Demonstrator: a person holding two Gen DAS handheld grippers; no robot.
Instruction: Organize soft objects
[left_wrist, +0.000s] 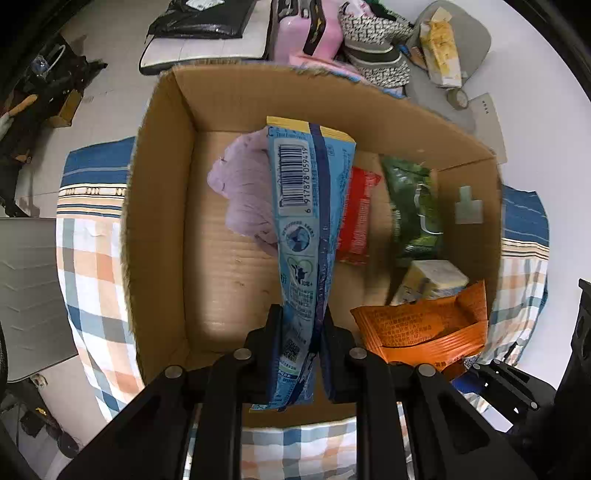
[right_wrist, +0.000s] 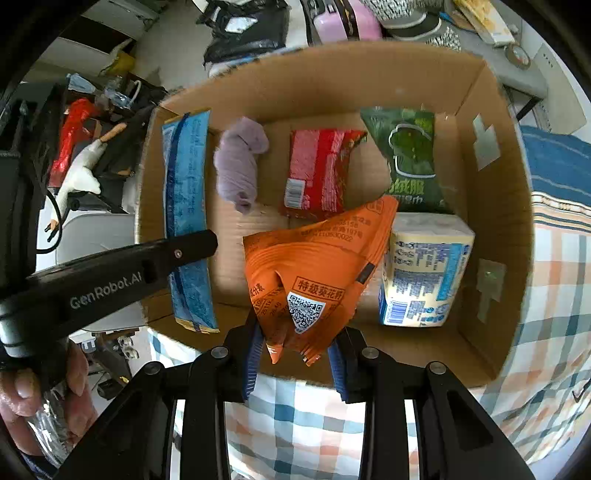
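Note:
An open cardboard box (left_wrist: 162, 192) (right_wrist: 491, 206) rests on a checked cloth. My left gripper (left_wrist: 301, 325) is shut on a long blue packet (left_wrist: 306, 206), held over the box's left half; in the right wrist view the blue packet (right_wrist: 186, 206) hangs along the left wall, with the left gripper's arm crossing it. My right gripper (right_wrist: 297, 345) is shut on an orange packet (right_wrist: 314, 266) (left_wrist: 424, 325) above the box's near side. Inside lie a lilac cloth bundle (right_wrist: 238, 166) (left_wrist: 243, 192), a red packet (right_wrist: 319, 171) (left_wrist: 356, 218), a green packet (right_wrist: 410, 158) (left_wrist: 413, 206) and a tissue pack (right_wrist: 424, 269) (left_wrist: 432, 277).
The checked cloth (right_wrist: 306, 424) covers the surface under the box. Behind the box stand a pink case (left_wrist: 306, 29), patterned bags (left_wrist: 380, 44) and a black bag (left_wrist: 199, 18). A hand (right_wrist: 22, 391) holds the left tool. A white goose toy (right_wrist: 79, 173) lies left.

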